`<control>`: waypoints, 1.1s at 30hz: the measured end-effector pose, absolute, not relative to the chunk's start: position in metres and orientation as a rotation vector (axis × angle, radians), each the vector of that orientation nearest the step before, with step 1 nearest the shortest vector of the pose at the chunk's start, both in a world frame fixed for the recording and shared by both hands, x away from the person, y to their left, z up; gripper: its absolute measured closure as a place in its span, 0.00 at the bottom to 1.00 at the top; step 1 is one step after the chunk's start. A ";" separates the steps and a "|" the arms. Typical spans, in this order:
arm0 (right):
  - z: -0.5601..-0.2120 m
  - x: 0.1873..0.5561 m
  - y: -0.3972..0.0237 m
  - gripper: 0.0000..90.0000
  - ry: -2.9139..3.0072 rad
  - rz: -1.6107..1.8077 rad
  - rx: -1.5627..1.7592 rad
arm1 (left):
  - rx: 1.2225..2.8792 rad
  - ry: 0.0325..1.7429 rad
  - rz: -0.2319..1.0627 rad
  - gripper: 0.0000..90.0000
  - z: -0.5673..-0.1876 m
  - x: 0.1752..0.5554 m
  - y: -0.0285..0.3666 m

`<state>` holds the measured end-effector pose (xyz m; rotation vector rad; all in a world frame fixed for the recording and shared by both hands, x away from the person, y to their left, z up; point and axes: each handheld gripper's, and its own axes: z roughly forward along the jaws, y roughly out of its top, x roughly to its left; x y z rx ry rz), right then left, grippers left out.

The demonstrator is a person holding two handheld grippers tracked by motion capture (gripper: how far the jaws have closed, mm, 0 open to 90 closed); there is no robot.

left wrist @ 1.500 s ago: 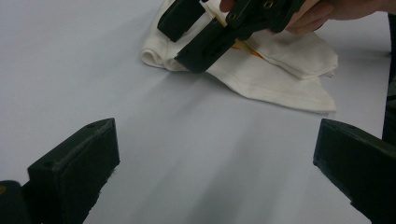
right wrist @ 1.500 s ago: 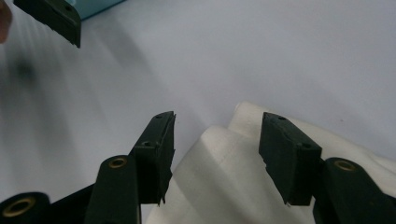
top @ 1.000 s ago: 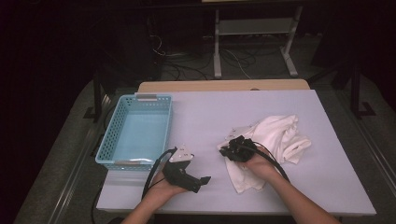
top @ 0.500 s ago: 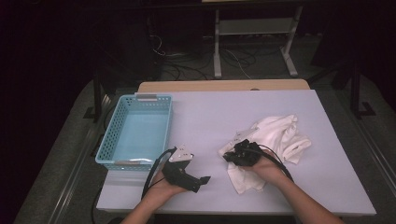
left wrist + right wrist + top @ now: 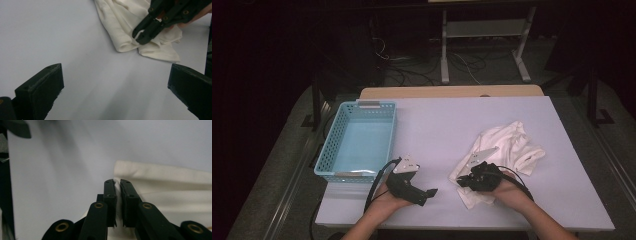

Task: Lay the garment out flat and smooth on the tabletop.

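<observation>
On the pale lilac counter [image 5: 437, 130], right half: one crumpled white cloth garment [image 5: 512, 145], soft cotton-like fabric, lying in loose folds, its near-left corner drawn toward the person's edge of the counter.

Right tongs [image 5: 464, 181], black, two-jawed, held in the person's right hand [image 5: 507, 192]: jaws pressed together on a fold at the near-left edge of the white garment. The right gripper view shows a thin strip of white fabric pinched between the two black pads [image 5: 111, 195]; the left gripper view shows the same tips [image 5: 141, 35] biting into a rolled hem of the cloth [image 5: 130, 22]. A grey three-cornered plate [image 5: 479, 157] sits on top of this unit, resting over the cloth.

Left tongs [image 5: 429, 192], black, held in the person's left hand [image 5: 387, 202] near the front edge of the counter: jaws spread wide, nothing between them, bare counter surface [image 5: 100, 75] beneath. They lie apart from the garment, pointing toward it. A black cable [image 5: 377, 182] loops from the body.

Left half of the counter: one light blue plastic basket [image 5: 329, 150] with latticed walls, rectangular, standing well apart from the garment and just beside the left tongs.
</observation>
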<state>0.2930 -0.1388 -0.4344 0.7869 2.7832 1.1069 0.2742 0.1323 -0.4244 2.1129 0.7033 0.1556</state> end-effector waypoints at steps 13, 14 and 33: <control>-0.432 0.266 -0.142 0.91 2.873 1.158 0.712 | 2.115 0.703 0.156 0.00 -0.425 0.274 0.132; -0.432 0.263 -0.141 0.91 2.889 1.165 0.703 | 2.116 0.702 0.156 0.00 -0.425 0.274 0.132; -0.421 0.266 -0.152 0.61 2.834 1.252 0.698 | 2.126 0.694 0.158 0.00 -0.425 0.274 0.130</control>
